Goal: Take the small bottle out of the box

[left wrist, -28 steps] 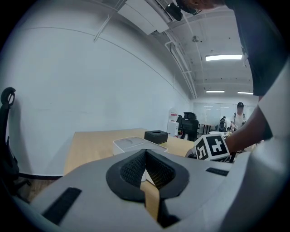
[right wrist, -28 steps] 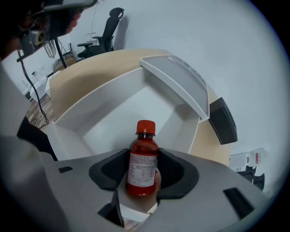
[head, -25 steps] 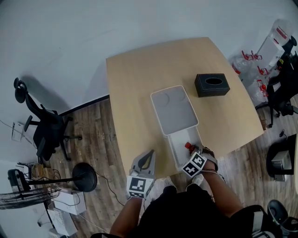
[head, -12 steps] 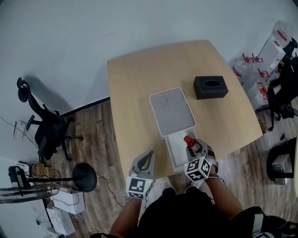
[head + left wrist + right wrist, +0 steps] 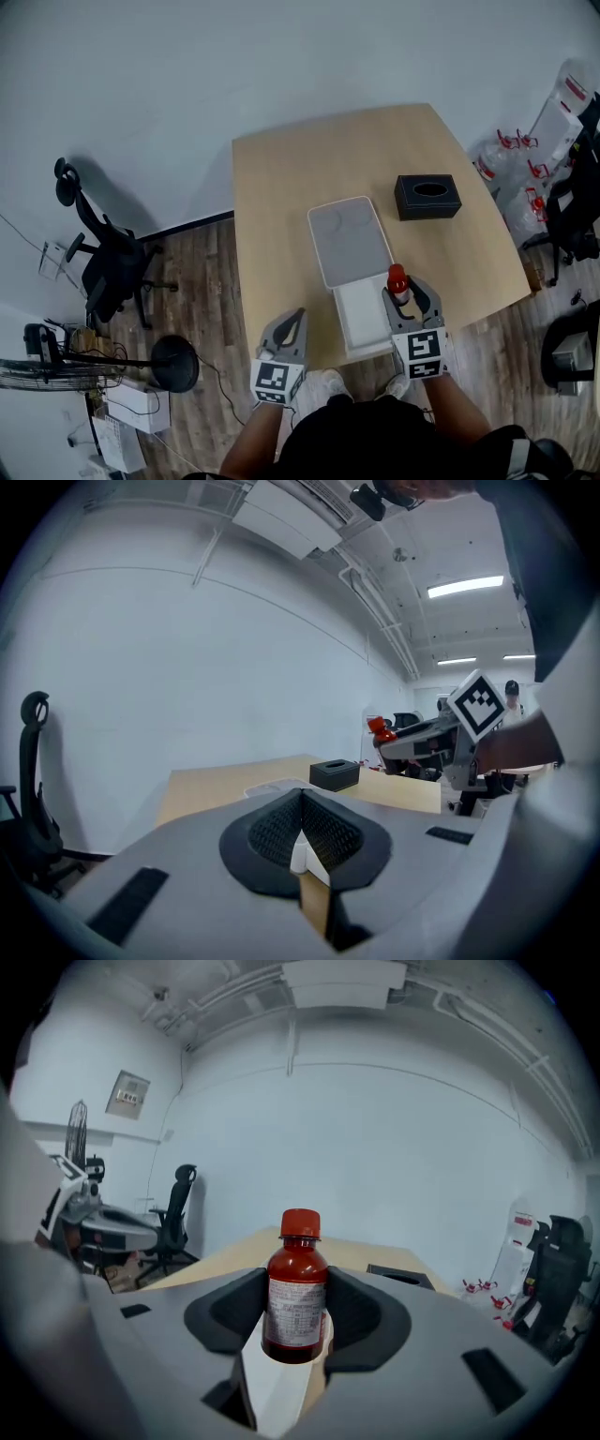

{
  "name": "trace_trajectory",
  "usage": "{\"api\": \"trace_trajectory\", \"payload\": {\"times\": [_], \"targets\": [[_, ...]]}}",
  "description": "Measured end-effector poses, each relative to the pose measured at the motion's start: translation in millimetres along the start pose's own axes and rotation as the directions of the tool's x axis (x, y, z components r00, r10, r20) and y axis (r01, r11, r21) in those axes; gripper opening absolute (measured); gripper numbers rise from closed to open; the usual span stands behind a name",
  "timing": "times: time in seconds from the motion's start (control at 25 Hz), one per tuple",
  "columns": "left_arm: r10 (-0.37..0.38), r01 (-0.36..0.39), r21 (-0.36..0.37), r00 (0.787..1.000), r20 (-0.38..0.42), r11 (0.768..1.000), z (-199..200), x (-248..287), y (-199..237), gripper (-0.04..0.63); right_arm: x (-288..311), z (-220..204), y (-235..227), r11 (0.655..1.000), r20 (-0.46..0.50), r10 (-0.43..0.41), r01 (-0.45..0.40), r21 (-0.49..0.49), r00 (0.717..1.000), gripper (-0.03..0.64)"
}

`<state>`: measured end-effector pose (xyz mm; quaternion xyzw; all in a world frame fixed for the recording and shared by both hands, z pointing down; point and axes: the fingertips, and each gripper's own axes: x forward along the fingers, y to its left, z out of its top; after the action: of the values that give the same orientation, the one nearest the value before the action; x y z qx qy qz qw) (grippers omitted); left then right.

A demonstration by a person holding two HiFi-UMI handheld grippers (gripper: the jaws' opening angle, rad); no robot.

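The small bottle [image 5: 296, 1288] is held between the pads of the right gripper [image 5: 298, 1321], whose jaws are closed on its labelled body from either side. The bottle is kept upright, its long axis set across the line of the jaws: the red cap is pointed up, above the pads, and the base is seen just below them. In the head view the white box [image 5: 356, 314] is found just to the left of that gripper's jaws, and the bottle appears to be raised above the box's right wall, though this cannot be judged surely from so steep a view. The left gripper [image 5: 302, 803] is held apart, left of the box, its jaws brought together with nothing gripped.
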<state>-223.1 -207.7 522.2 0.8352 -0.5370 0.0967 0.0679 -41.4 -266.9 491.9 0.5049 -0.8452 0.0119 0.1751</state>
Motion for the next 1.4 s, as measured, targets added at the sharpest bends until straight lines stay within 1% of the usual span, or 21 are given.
{"api": "trace_trajectory", "payload": {"times": [0.16, 0.28, 0.36, 0.44, 0.56, 0.68, 0.8, 1.08, 1.4], "targets": [[0.051, -0.050, -0.026, 0.998, 0.028, 0.998, 16.4, -3.7, 3.7, 0.011, -18.2, 38.0, -9.4, 0.996, 0.134, 0.016, -0.028, 0.090, 0.991, 0.216], [0.071, -0.068, -0.045, 0.996, 0.056, 0.997, 30.6, -2.8, -1.4, 0.011, -35.5, 64.4, -16.8, 0.985, 0.250, 0.042, -0.082, 0.153, 0.967, 0.216], [0.075, -0.072, -0.046, 0.995, 0.066, 0.996, 39.2, -2.5, -8.7, 0.011, -48.8, 78.7, -19.5, 0.982, 0.320, 0.075, -0.126, 0.143, 0.944, 0.216], [0.082, -0.079, -0.043, 0.994, 0.073, 0.996, 46.8, -3.3, -15.5, 0.011, -61.8, 88.0, -20.5, 0.985, 0.365, 0.108, -0.149, 0.087, 0.925, 0.216], [0.092, -0.089, -0.043, 0.992, 0.089, 0.995, 55.9, -3.8, -22.6, 0.011, -73.4, 93.3, -24.4, 0.989, 0.388, 0.125, -0.144, 0.020, 0.913, 0.216], [0.105, -0.101, -0.037, 0.989, 0.107, 0.994, 62.6, -6.8, -27.5, 0.011, -78.4, 97.4, -27.0, 0.992, 0.409, 0.120, -0.126, -0.011, 0.905, 0.213], [0.114, -0.111, -0.031, 0.985, 0.127, 0.993, 68.1, -8.5, -31.9, 0.011, -81.9, 101.7, -29.1, 0.992, 0.431, 0.118, -0.123, -0.017, 0.895, 0.212], [0.118, -0.115, -0.030, 0.984, 0.134, 0.993, 73.1, -11.0, -39.1, 0.011, -87.8, 108.8, -30.3, 0.990, 0.455, 0.137, -0.142, -0.024, 0.880, 0.213], [0.122, -0.119, -0.029, 0.982, 0.141, 0.992, 75.7, -14.7, -38.3, 0.011, -89.2, 112.8, -26.1, 0.988, 0.467, 0.151, -0.154, -0.031, 0.871, 0.213]]}}
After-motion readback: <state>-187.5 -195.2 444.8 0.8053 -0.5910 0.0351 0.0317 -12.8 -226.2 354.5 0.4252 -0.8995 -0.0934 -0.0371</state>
